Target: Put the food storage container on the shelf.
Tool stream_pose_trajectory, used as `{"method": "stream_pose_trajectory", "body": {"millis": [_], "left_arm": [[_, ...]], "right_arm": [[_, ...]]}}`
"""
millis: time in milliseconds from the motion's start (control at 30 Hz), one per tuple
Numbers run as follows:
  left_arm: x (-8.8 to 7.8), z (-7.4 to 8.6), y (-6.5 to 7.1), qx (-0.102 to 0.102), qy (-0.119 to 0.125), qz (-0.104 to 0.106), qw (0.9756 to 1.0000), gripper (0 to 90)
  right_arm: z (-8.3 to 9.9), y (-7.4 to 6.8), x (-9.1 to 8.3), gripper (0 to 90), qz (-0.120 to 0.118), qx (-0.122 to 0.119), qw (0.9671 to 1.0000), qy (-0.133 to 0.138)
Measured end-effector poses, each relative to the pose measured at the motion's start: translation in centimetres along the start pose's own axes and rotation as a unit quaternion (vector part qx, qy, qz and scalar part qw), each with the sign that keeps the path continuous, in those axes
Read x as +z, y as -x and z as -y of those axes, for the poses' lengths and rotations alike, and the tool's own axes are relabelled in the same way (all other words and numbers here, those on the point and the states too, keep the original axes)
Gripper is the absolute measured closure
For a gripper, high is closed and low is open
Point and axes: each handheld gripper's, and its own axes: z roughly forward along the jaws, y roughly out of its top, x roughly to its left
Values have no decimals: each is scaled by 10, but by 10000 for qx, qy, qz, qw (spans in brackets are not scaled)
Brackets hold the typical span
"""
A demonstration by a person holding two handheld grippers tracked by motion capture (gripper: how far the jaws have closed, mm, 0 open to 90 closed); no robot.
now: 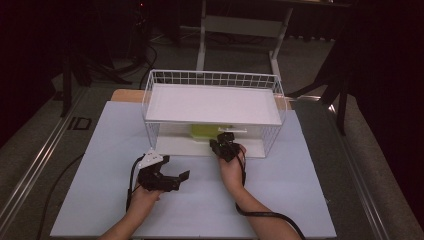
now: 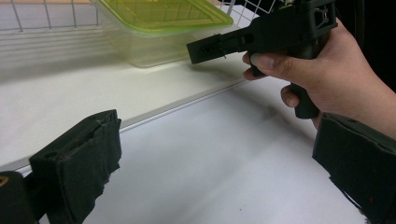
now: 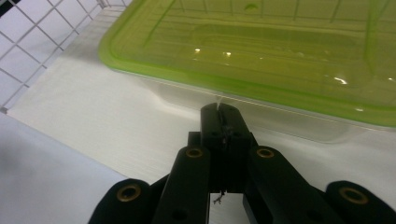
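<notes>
clear tub with green lid point(image 3: 261, 51) sitting on the lower shelf of the white wire rack point(image 1: 212, 80), right gripper point(image 3: 223, 122) pinched closed just in front of it, left gripper point(image 1: 172, 176) hanging wide open over the table point(image 1: 295, 200)

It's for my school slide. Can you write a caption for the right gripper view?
The right gripper, jaws shut, points at a clear container with a green lid on the white shelf.

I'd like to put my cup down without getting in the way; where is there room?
Bare tabletop right of the right gripper, and left of the left gripper. Crowded: the wire rack's lower shelf, holding the green-lidded container.
</notes>
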Motion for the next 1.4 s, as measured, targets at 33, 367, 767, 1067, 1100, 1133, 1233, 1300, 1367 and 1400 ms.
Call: {"method": "stream_pose_trajectory", "body": {"millis": [33,367,767,1067,1100,1133,1233,1300,1367,1400], "left_arm": [[0,0,0,-3,-5,1,10000,21],[-1,-3,3,86,53,12,9999,21],[-5,-12,11,276,118,105,9995,21],[-12,-16,16,398,174,303,9986,21],[-12,-16,18,426,187,344,9983,21],[-12,-16,20,470,191,382,9980,21],[-13,-16,23,572,205,430,9972,21],[-14,-16,24,591,219,465,9969,21],[-16,-16,27,624,197,521,9965,21],[-16,-16,28,633,187,519,9965,21]], "right_arm": [[0,-1,0,891,-10,30,10000,-16],[9,-14,-18,866,-313,-238,9992,-14],[19,-18,-55,758,-477,-511,9975,103],[24,-14,-77,520,-578,-593,9962,268],[25,-14,-79,497,-598,-608,9959,309],[25,-15,-81,451,-625,-624,9955,357],[26,-16,-85,342,-726,-705,9942,376],[27,-17,-90,227,-893,-785,9920,434],[28,-18,-94,186,-1043,-840,9900,445],[29,-18,-96,165,-1117,-876,9890,410]]}}
